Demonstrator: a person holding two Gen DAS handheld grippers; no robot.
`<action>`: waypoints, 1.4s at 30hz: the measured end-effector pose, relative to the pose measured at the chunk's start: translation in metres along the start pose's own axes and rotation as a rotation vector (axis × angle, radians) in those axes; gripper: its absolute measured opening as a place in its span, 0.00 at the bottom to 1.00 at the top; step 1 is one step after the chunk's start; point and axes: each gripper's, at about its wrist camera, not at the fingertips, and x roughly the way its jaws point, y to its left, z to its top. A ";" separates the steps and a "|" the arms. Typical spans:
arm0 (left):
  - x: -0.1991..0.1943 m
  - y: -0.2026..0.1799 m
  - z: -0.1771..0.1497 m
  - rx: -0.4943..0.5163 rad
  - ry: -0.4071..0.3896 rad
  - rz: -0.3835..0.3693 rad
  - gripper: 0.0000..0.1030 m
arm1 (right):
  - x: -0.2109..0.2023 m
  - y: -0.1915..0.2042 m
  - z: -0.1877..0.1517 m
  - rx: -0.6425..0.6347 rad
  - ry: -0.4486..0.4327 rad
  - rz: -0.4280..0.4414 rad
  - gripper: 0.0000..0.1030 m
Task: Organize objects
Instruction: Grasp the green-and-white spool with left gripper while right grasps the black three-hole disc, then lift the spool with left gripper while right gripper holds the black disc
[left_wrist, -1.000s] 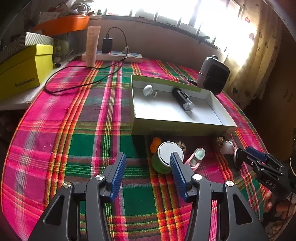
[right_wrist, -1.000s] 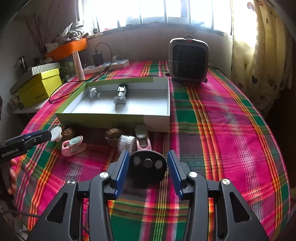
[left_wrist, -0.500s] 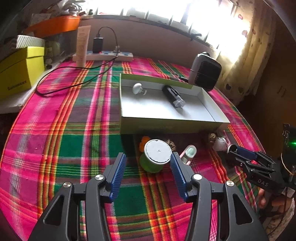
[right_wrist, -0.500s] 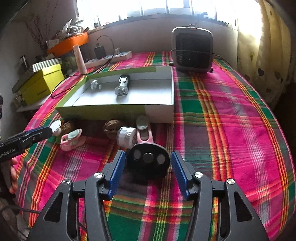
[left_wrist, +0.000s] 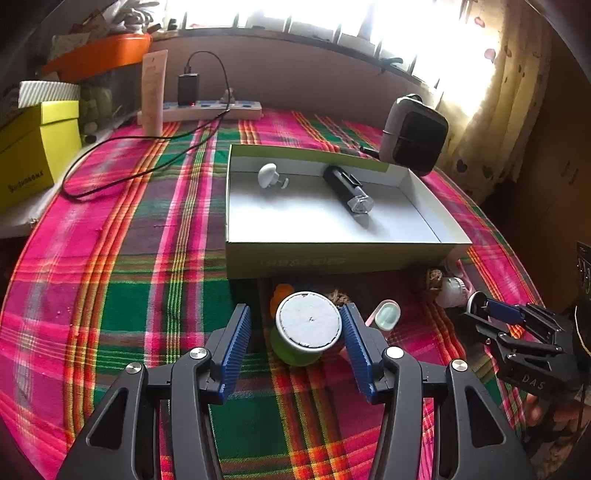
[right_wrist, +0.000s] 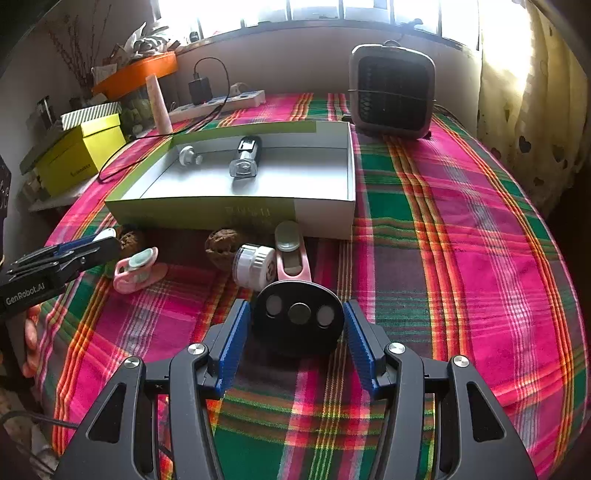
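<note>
surface: plaid tablecloth (left_wrist: 122, 280) | on it: open box (left_wrist: 332, 258), heater (right_wrist: 391, 92), power strip (left_wrist: 214, 110)

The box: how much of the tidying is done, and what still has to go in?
Done: the white knob and black torch lie in the box. In hand: the left gripper straddles the green spool, open; the right gripper, jaws just opened, brackets the black disc. Still outside: pink clips, walnuts, white jar.

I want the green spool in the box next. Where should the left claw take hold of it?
Grip the green spool across its round flanged top, coming down from above and the near side. It stands upright, white end up, and the left claw already straddles it, jaws open. The sides are clear; clutter sits behind it.
</note>
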 end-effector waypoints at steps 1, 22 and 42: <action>0.000 0.000 0.000 -0.001 0.001 0.002 0.48 | 0.000 0.001 0.000 -0.003 0.001 -0.003 0.51; -0.002 0.002 -0.001 -0.014 -0.009 -0.001 0.31 | 0.001 0.005 -0.001 -0.019 0.002 -0.032 0.51; -0.014 -0.003 -0.016 -0.005 0.010 -0.039 0.31 | -0.007 0.008 -0.005 -0.012 -0.018 -0.006 0.48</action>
